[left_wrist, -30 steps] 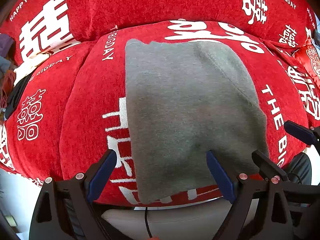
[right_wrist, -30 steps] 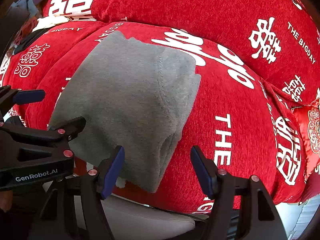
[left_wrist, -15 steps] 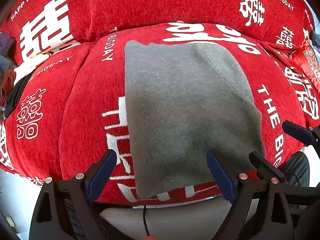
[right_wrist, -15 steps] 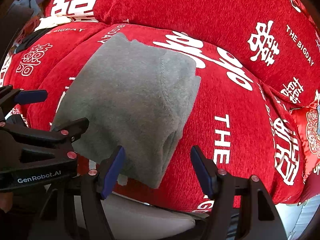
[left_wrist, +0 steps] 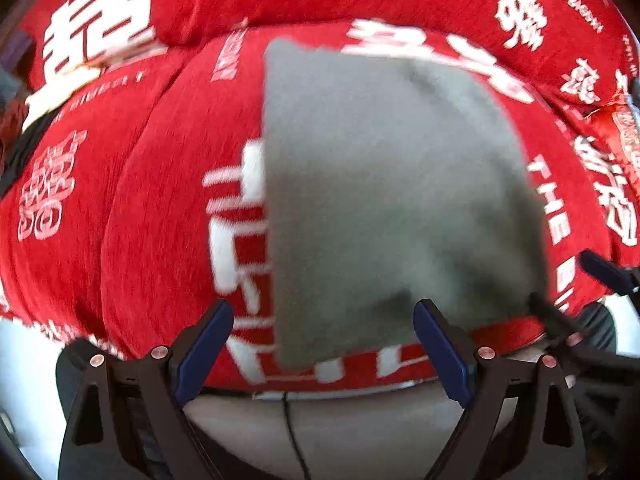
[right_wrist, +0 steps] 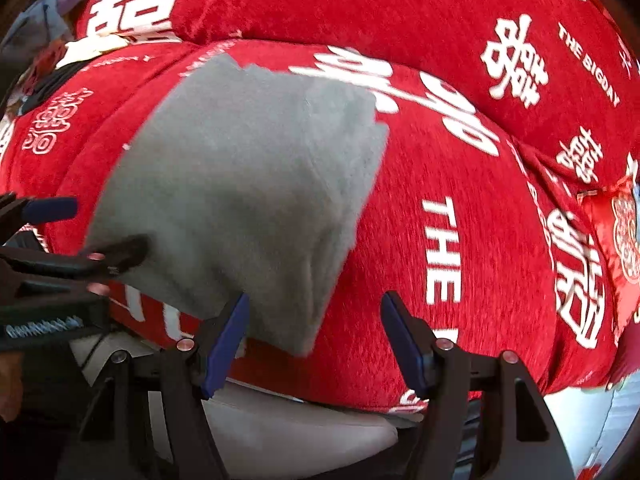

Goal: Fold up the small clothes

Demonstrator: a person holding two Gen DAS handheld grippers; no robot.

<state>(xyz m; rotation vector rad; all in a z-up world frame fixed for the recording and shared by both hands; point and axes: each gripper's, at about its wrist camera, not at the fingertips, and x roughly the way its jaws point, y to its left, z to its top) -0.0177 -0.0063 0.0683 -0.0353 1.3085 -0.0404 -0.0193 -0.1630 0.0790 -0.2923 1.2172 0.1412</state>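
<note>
A red cushion [left_wrist: 160, 208] printed with white lettering fills both views, and it serves as the landmark. On its crown a grey garment [left_wrist: 384, 184] is laid flat, already doubled over, its near end draped toward the cushion's front edge.

The step in hand is judged to be a further fold, begun by taking the garment's near end. It is best done with both near corners pinched through all the layers, then carried evenly toward the cushion's back, so that the edges are matched and no layer is dragged askew on the nappy cover.

The left hand-held gripper [left_wrist: 324, 344] is held above the cushion's front edge with its jaws wide apart and nothing between the pads; the garment's near left corner is seen between them, lying on the cushion. The right hand-held gripper [right_wrist: 316, 336] is likewise spread, with nothing clamped.

The stacked layers along the garment's right edge are shown only in the right wrist view. The straight left edge is shown only in the left wrist view, which is blurred.
</note>
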